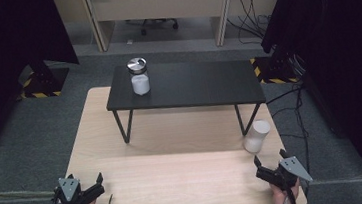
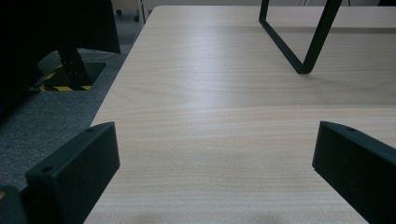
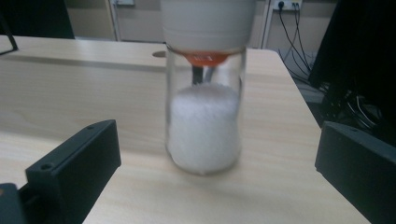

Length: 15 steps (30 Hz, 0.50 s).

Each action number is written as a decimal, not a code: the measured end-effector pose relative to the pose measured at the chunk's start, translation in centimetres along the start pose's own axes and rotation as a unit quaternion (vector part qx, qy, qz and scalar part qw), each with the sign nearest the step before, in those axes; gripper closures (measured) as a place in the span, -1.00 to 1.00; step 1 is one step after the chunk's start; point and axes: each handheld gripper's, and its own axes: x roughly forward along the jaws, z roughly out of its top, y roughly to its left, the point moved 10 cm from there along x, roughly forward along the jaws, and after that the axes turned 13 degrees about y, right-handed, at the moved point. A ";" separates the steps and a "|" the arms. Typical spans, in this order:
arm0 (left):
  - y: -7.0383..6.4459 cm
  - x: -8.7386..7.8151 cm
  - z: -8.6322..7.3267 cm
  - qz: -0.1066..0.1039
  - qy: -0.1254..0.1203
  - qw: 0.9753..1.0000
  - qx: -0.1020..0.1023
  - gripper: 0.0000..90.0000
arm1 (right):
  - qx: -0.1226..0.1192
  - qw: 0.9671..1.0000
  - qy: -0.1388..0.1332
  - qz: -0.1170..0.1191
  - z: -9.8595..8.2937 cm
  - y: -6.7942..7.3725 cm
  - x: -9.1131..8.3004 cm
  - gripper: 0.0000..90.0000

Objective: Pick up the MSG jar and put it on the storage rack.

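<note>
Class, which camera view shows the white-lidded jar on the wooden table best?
The right gripper view: the white-lidded jar stands close between the open jaws, its glass wall and white filling plain. The high view shows it small, beside the black stand's leg. The left gripper view looks at bare table.

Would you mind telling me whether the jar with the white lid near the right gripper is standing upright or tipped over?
Upright. The jar with the white lid stands on its base on the wooden table, lid on top, white powder settled at the bottom.

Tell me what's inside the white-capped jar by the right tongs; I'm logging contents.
The white-capped jar holds white powder or granules, filling roughly its lower half. An orange part sits under the cap; the cap hides anything higher.
</note>
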 end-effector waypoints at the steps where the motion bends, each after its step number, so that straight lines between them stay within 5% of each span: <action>1: 0.0 0.0 0.0 0.000 0.000 1.000 0.000 -1.00 | -0.001 1.000 -0.005 0.000 0.1 0.1 0.1 -0.99; 10: -0.1 0.0 0.0 0.004 0.001 1.000 0.002 -1.00 | -0.004 0.999 -0.033 0.014 1.5 0.8 0.9 -0.99; 15: -0.1 0.0 0.0 0.007 0.000 1.000 0.001 -1.00 | -0.009 0.999 -0.039 0.000 2.3 1.4 1.4 -0.99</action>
